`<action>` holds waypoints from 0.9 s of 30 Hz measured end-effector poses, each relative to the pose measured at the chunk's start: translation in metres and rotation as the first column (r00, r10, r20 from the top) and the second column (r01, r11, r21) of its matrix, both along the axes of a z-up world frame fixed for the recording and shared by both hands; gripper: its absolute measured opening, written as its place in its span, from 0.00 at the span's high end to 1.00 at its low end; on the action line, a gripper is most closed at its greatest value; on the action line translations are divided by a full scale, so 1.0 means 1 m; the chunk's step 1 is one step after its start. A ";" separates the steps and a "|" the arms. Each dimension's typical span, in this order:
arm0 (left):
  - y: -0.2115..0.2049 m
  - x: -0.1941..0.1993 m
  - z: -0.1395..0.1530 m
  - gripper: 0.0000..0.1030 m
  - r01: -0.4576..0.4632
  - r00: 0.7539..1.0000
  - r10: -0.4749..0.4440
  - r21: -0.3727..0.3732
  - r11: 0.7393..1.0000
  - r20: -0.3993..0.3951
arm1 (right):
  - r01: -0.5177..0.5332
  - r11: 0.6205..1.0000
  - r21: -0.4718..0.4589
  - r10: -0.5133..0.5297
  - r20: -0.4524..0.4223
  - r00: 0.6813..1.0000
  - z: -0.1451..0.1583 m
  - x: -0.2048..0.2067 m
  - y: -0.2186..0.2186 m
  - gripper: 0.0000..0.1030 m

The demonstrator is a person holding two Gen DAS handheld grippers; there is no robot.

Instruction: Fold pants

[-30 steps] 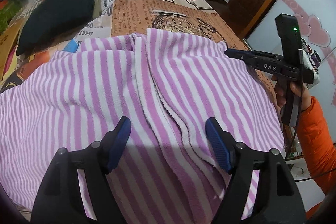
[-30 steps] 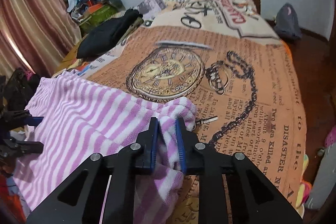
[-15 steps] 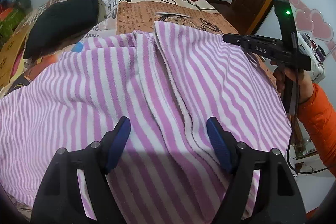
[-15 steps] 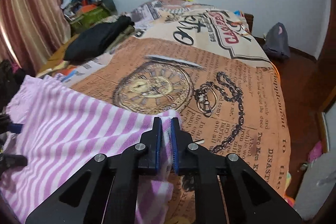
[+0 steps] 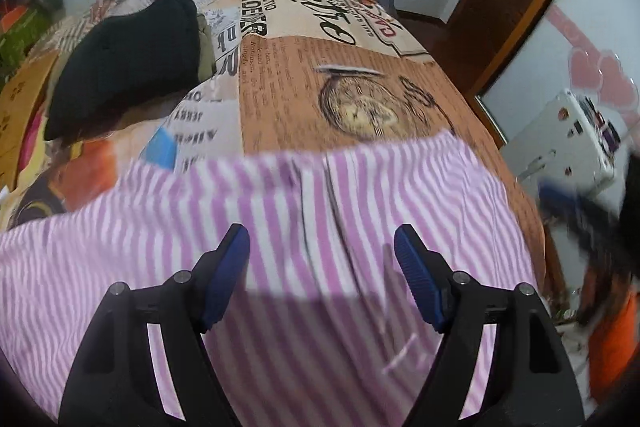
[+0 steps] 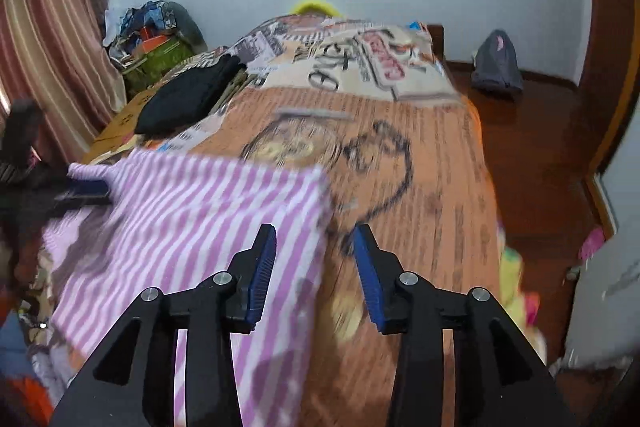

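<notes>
Both claws apart and empty over striped pants on bed.
Left claw (image 5: 322,279) wide open, nothing gripped, pink-white striped pants (image 5: 280,227) spread right under and ahead of it. Right claw (image 6: 315,269) has just been opening, partly open, pads off the cloth; pants edge runs below its gap, the rest to its left. Beyond both: printed bed cover (image 6: 420,167), then black garment (image 5: 128,55) far left.

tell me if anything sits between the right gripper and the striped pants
Nothing visible does. The right gripper has just been opening, nothing between its fingers; the striped pants lie right below, their corner under the gap, on the bedspread.
</notes>
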State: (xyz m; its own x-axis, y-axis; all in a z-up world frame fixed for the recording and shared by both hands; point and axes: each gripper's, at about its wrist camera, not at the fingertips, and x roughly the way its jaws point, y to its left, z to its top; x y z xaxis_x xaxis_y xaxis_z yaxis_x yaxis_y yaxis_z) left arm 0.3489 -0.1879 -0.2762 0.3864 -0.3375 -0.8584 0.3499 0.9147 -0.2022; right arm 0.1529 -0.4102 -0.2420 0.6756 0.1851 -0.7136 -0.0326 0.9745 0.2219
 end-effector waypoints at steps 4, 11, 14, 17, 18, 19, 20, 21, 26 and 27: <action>-0.014 0.030 -0.015 0.43 0.016 0.999 -0.015 0.020 1.000 -0.040 | 0.015 1.000 0.023 -0.015 -0.033 0.999 -0.017 -0.022 0.018 0.64; -0.016 0.045 -0.027 0.81 -0.022 0.998 0.022 0.002 1.000 -0.058 | 0.052 0.998 0.042 -0.049 -0.082 0.995 -0.049 -0.043 0.037 0.64; -0.014 0.048 -0.027 0.81 -0.020 0.999 0.021 0.014 1.000 -0.047 | 0.063 0.997 0.048 -0.058 -0.094 0.994 -0.053 -0.047 0.036 0.64; -0.016 0.050 -0.030 0.81 -0.009 0.999 0.010 0.035 0.999 -0.035 | 0.061 0.997 0.043 -0.056 -0.108 0.993 -0.055 -0.052 0.037 0.64; -0.017 0.051 -0.031 0.81 -0.009 0.999 0.010 0.037 0.999 -0.036 | 0.058 0.998 0.034 -0.053 -0.113 0.992 -0.056 -0.054 0.038 0.64; -0.016 0.052 -0.031 0.81 -0.010 0.999 0.011 0.035 0.999 -0.040 | 0.056 0.998 0.027 -0.052 -0.115 0.992 -0.055 -0.055 0.039 0.64; -0.016 0.052 -0.030 0.80 -0.010 0.999 0.012 0.031 0.999 -0.047 | 0.055 0.998 0.020 -0.052 -0.117 0.992 -0.054 -0.056 0.039 0.64; -0.014 0.051 -0.027 0.80 -0.011 0.998 0.012 0.022 1.000 -0.054 | 0.054 0.998 0.020 -0.051 -0.121 0.991 -0.052 -0.058 0.039 0.64; -0.002 0.024 0.004 0.76 -0.004 1.000 0.003 0.020 1.000 0.022 | 0.072 0.997 0.012 -0.070 -0.106 0.992 -0.029 -0.056 0.034 0.64; 0.001 0.015 0.010 0.73 0.010 1.000 -0.010 0.008 1.000 0.028 | 0.070 0.998 0.009 -0.069 -0.092 0.993 -0.024 -0.056 0.035 0.64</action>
